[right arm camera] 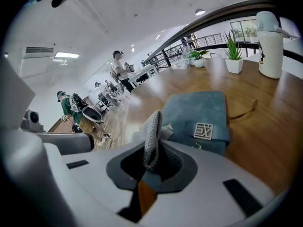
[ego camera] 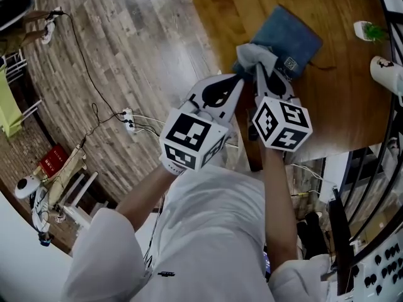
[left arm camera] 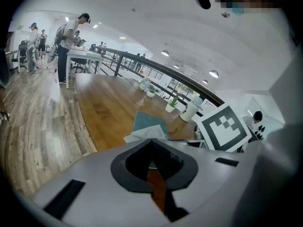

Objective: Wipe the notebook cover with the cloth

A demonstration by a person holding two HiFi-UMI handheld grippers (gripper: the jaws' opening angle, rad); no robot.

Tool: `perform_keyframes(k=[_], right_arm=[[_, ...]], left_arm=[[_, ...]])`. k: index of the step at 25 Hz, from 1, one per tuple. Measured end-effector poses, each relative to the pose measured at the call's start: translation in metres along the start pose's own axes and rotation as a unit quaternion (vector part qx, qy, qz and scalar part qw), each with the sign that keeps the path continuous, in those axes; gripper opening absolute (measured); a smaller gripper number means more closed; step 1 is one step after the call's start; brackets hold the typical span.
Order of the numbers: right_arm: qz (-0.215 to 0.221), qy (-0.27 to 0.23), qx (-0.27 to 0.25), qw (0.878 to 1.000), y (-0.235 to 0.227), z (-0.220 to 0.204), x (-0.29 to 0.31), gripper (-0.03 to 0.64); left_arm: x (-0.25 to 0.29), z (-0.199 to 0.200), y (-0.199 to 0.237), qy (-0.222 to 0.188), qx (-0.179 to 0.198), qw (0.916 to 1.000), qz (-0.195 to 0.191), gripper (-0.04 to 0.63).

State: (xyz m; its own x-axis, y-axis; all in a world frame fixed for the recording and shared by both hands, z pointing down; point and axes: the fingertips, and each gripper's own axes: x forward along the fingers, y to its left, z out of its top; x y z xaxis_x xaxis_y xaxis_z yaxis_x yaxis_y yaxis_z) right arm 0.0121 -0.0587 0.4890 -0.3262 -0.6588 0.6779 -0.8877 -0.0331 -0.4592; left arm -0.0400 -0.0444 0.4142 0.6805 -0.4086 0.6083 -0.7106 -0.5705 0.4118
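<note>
A blue-grey notebook with a metal clasp lies on the wooden table near its front edge; it also shows in the right gripper view as the notebook. A grey cloth rests bunched on the notebook's near corner. My right gripper is shut on the cloth, which stands up as a fold between its jaws. Just left of it, my left gripper is shut with nothing in it, its jaws pointing toward the cloth and notebook.
A white flask and a small potted plant stand on the table's far right; the plant is beyond the notebook. A railing runs behind the table. Cables and a power strip lie on the plank floor to the left. People stand far off.
</note>
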Motion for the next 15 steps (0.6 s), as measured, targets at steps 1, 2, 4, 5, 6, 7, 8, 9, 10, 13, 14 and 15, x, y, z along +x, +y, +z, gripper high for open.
perform_keyframes(k=[1,2,4,5,6,7,8,9,10,13,14,15], right_arm=[[-0.006,0.003,-0.001,1.0,-0.002,0.0,0.0,0.035],[-0.014,0.008,-0.002,1.0,-0.003,-0.002,0.0,0.035],[-0.028,0.02,0.0,0.999,-0.009,-0.006,-0.001,0.035],[-0.033,0.023,0.002,0.999,-0.012,-0.008,-0.003,0.035],[-0.038,0.026,0.004,0.999,-0.015,-0.009,-0.005,0.035],[-0.042,0.027,0.005,0.999,-0.019,-0.01,-0.008,0.035],[-0.046,0.027,0.006,0.999,-0.022,-0.01,-0.011,0.035],[-0.05,0.028,0.006,0.998,-0.026,-0.011,-0.014,0.035],[-0.053,0.028,0.006,0.998,-0.029,-0.011,-0.016,0.035],[-0.06,0.032,0.007,0.998,-0.04,-0.014,-0.022,0.035],[-0.063,0.033,0.007,0.997,-0.043,-0.015,-0.024,0.035],[-0.065,0.033,0.008,0.997,-0.046,-0.016,-0.026,0.035]], left_arm=[[0.0,0.0,0.001,0.001,0.0,1.0,0.0,0.02],[0.0,0.0,0.002,0.002,0.0,1.0,0.0,0.019],[0.0,-0.001,0.002,0.003,0.0,1.0,-0.001,0.02],[0.0,-0.001,0.001,0.002,0.0,1.0,-0.003,0.02],[0.0,0.0,-0.001,0.001,0.0,1.0,-0.005,0.02],[0.0,0.0,-0.003,0.001,0.001,1.0,-0.006,0.02],[0.0,0.001,-0.004,0.0,0.0,1.0,-0.008,0.02],[0.001,0.001,-0.006,-0.001,0.0,1.0,-0.009,0.02],[0.002,0.001,-0.007,-0.001,-0.001,1.0,-0.009,0.02],[0.005,0.0,-0.012,-0.001,-0.001,0.9999,-0.01,0.02],[0.006,-0.001,-0.014,-0.001,-0.001,0.9999,-0.011,0.02],[0.006,-0.001,-0.017,-0.001,0.0,0.9999,-0.011,0.02]])
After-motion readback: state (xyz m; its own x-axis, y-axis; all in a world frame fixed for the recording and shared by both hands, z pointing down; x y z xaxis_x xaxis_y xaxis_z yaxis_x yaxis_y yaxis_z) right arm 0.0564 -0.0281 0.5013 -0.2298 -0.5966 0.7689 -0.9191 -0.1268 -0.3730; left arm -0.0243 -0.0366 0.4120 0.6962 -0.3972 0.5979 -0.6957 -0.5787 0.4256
